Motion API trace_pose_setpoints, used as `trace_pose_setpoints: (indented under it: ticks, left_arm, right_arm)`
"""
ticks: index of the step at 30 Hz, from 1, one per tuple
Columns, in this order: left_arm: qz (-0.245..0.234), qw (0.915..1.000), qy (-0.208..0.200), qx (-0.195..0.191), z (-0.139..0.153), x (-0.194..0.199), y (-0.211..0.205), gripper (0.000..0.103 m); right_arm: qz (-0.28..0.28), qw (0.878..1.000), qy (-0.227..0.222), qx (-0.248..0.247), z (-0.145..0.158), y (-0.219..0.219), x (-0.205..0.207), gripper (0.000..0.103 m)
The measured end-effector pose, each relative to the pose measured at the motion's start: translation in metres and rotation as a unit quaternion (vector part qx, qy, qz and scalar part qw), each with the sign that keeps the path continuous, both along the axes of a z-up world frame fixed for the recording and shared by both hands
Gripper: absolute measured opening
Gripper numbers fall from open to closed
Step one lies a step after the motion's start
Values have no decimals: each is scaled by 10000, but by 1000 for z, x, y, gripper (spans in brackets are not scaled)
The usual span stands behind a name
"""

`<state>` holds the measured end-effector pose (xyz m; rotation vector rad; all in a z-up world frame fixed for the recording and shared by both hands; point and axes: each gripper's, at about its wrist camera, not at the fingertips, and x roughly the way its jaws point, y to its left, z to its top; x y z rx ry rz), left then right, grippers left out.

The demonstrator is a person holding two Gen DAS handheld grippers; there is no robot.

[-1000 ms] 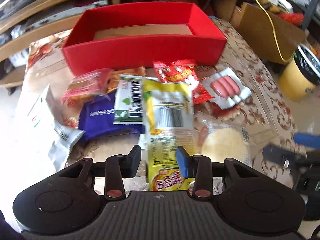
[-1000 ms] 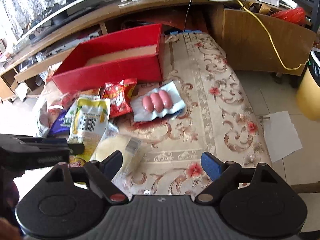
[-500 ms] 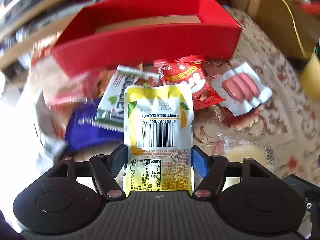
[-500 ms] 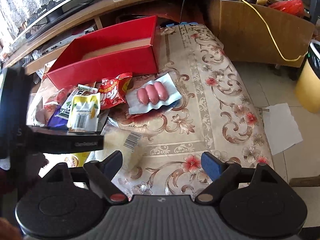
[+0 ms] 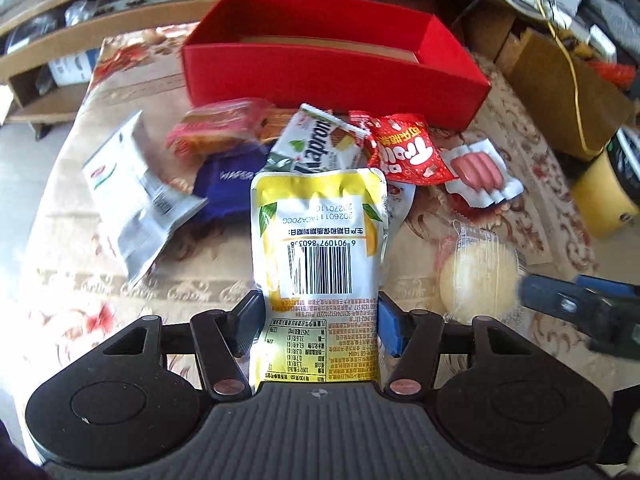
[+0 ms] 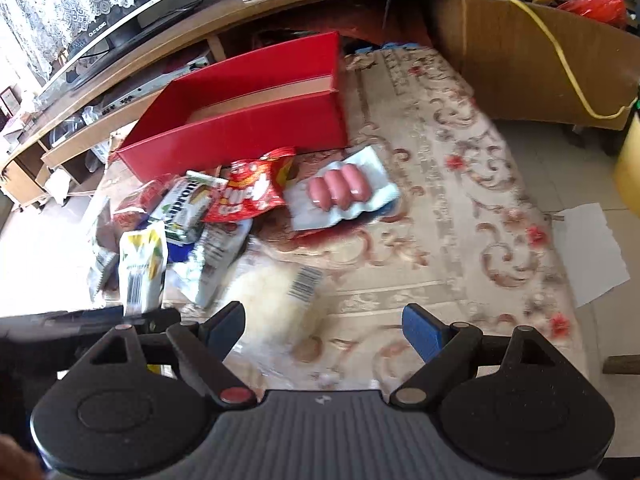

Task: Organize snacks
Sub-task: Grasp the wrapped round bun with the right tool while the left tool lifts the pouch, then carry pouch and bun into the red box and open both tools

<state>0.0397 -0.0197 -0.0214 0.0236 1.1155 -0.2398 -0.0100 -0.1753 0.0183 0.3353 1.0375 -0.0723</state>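
Observation:
A yellow pouch [image 5: 316, 240] with a barcode stands between the pads of my left gripper [image 5: 318, 316], whose jaws are closing and press on its two side edges. The pouch covers part of the snack pile behind it: a white-green wafer pack [image 5: 316, 148], a red snack bag [image 5: 404, 152], a purple wafer pack [image 5: 228, 184] and a sausage pack [image 5: 480, 172]. The red box [image 5: 332, 76] lies beyond the pile, open-topped. My right gripper [image 6: 324, 328] hovers open over the patterned cloth, with a wrapped round bun [image 6: 276, 300] by its left finger.
A silver-white bag [image 5: 136, 196] and an orange-red pack [image 5: 216, 136] lie left of the pile. A yellow bin [image 5: 604, 196] and a cardboard box [image 5: 560, 92] stand to the right, off the cloth. White paper [image 6: 592, 252] lies on the floor. A wooden bench runs behind.
The yellow pouch has come up off the pile and now faces flat between the left jaws, which stand wider than a second ago. The right gripper has stayed about where it was.

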Motion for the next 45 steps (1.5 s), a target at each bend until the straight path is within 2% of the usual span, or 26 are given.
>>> trace_pose_setpoints:
  ticks: [2, 7, 12, 14, 16, 20, 23, 24, 26, 27, 28, 32, 35, 41, 45]
  left_arm:
    - [42, 9999, 47, -159, -4, 1, 3, 66]
    - [-33, 9991, 235, -359, -11, 5, 8, 66]
    - [-15, 9989, 188, -426, -12, 8, 14, 68]
    - [-60, 9990, 169, -402, -12, 7, 13, 69]
    - [-117, 9992, 133, -347, -13, 4, 11, 70]
    - [-173, 9994, 95, -268, -14, 2, 9, 72]
    - [-270, 9996, 28, -104, -14, -1, 6, 73]
    - [-277, 9996, 24, -110, -14, -1, 6, 73]
    - [-250, 9995, 53, -165, -14, 1, 8, 72]
    - [-221, 9996, 68, -190, -13, 1, 9, 71]
    - [-201, 9996, 71, -202, -13, 2, 10, 70]
    - [-224, 9997, 16, -124, -12, 0, 9, 66]
    - [-136, 9998, 6, -155, -9, -2, 9, 63]
    - [-51, 9989, -446, -103, 22, -12, 8, 63]
    - [35, 9978, -656, -33, 43, -2, 7, 62]
  right_arm:
    - [74, 10000, 42, -6, -3, 10, 7, 87]
    - [409, 9976, 253, -496, -21, 33, 23, 87]
    - [25, 9986, 508, 128, -40, 16, 31, 97]
    - [43, 9988, 498, 0, -40, 20, 31, 97]
    - [91, 9986, 509, -72, -42, 25, 32, 103]
    - [178, 9974, 535, -455, -46, 38, 35, 103]
    - [364, 9946, 733, -643, -47, 42, 41, 103]
    - [357, 9940, 756, -710, -46, 41, 41, 99]
    - [336, 9919, 752, -968, -42, 42, 38, 81]
    - [398, 9920, 686, -984, -39, 42, 36, 67]
    - [394, 9916, 664, -1040, -37, 41, 34, 59]
    - [399, 9908, 702, -1085, -34, 35, 25, 59]
    - [470, 9922, 535, -1027, -24, 34, 18, 58]
    - [554, 9942, 51, -922, 5, 38, 10, 58]
    - [607, 9936, -248, -919, 25, 42, 17, 58]
